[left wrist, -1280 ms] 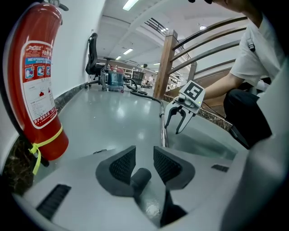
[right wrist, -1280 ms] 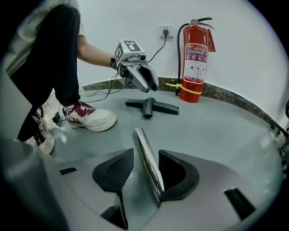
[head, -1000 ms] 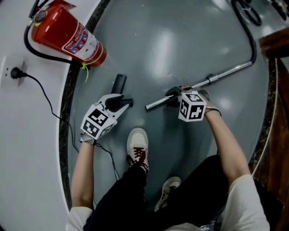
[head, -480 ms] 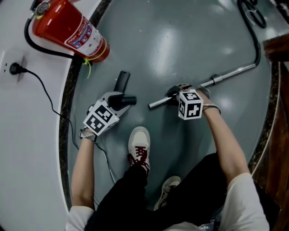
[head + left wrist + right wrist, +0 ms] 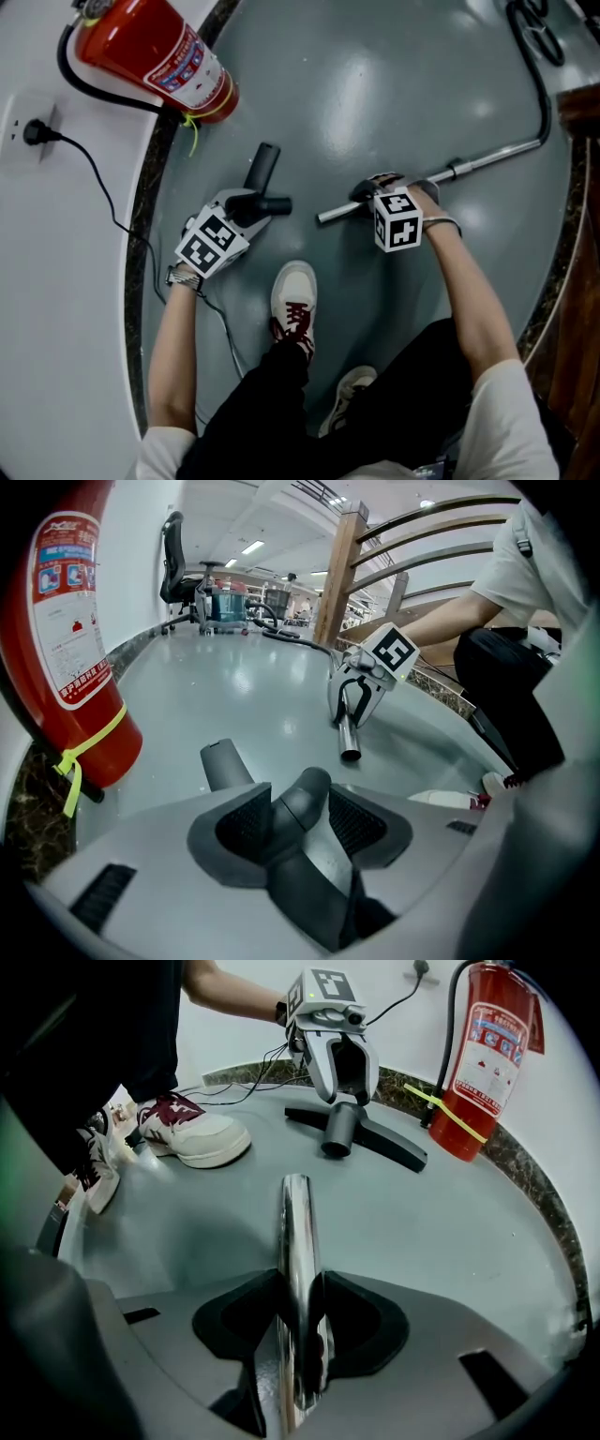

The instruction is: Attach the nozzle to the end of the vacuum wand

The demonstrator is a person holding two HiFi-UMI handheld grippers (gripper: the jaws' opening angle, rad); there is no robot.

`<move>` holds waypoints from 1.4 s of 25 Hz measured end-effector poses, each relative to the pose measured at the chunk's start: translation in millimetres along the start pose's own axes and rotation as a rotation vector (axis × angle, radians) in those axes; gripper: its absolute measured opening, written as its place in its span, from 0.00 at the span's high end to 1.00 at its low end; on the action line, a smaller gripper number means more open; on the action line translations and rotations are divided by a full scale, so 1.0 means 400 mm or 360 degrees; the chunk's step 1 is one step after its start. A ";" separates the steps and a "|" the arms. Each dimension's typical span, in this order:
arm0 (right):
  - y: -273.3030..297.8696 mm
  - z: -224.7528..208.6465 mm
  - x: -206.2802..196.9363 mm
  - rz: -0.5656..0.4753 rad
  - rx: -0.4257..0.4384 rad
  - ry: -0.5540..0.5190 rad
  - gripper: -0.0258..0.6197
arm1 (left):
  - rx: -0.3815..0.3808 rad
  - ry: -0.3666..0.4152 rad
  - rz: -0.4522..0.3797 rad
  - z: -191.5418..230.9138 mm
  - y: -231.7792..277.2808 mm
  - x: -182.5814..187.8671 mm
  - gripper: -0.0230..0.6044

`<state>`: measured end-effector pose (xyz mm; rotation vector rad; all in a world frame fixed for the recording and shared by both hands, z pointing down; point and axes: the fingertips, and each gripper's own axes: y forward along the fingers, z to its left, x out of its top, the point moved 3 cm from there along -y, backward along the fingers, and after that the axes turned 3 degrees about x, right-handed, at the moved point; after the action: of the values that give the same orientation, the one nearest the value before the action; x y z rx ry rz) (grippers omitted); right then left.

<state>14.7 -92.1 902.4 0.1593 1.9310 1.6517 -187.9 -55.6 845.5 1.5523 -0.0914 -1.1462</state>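
While the person bends over the grey floor (image 5: 375,84), the nearest thing is a white shoe (image 5: 293,300) w/ dark red laces, planted btwn the two arms.

Just past it on the left, the left gripper (image 5: 255,203) points down at the nozzle (image 5: 263,167). The nozzle is a dark T-shaped piece lying on the floor, w/ a flat bar & a round neck sticking out toward the right. The left fingers have just been opening & now stand wide, straddling that neck. In the left gripper view the neck runs up btwn the pads (image 5: 246,819) w/ bare space on its right side, so no clamp on it.

On the right, the right gripper (image 5: 370,192) has its fingers closed tight on the chrome wand (image 5: 487,159), pads pressed on both sides of the tube, back from its open end. That open end faces the nozzle's neck, near it but apart, not joined.

Beyond the right gripper the wand slants away up-right across the floor to a black hose (image 5: 541,80).

Further out on the left, a red fire extinguisher (image 5: 159,52) stands at the floor's dark stone edge. A black cable (image 5: 94,187) runs over the white wall to a plug (image 5: 33,133).
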 end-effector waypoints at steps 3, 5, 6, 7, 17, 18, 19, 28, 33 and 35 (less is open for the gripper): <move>-0.001 0.000 0.000 -0.0016 -0.0008 -0.0013 0.70 | -0.0007 0.0033 0.0027 -0.002 0.005 -0.007 0.66; -0.005 -0.003 0.001 -0.0035 -0.0024 -0.0013 0.70 | -0.0007 0.0051 0.0042 0.002 0.007 -0.007 0.66; -0.008 -0.005 0.002 -0.0047 -0.0033 -0.0010 0.70 | -0.0004 0.0061 0.0050 0.006 0.008 -0.006 0.66; -0.012 -0.006 0.003 -0.0059 -0.0043 -0.0005 0.70 | -0.0002 0.0073 0.0059 0.008 0.009 -0.005 0.66; -0.078 -0.046 0.025 -0.0178 -0.0220 0.0023 0.70 | -0.0157 0.0329 0.0185 -0.012 0.038 -0.018 0.60; -0.086 -0.049 0.027 -0.0181 -0.0236 0.0020 0.70 | -0.0176 0.0352 0.0188 -0.015 0.039 -0.019 0.59; -0.094 -0.051 0.029 -0.0181 -0.0250 0.0013 0.71 | -0.0187 0.0368 0.0191 -0.016 0.040 -0.018 0.59; -0.091 -0.036 0.027 -0.0147 -0.0234 -0.0008 0.72 | -0.0140 0.0554 0.0328 -0.021 0.073 -0.033 0.59; -0.083 -0.035 0.025 -0.0128 -0.0207 -0.0004 0.72 | -0.0129 0.0595 0.0348 -0.019 0.084 -0.035 0.59; -0.088 -0.043 0.027 -0.0128 -0.0217 0.0002 0.73 | -0.0115 0.0627 0.0364 -0.016 0.090 -0.038 0.59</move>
<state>7.0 -109.9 866.9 0.0266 1.7949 1.7232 -173.4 -54.3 882.5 1.6284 0.0358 -0.6458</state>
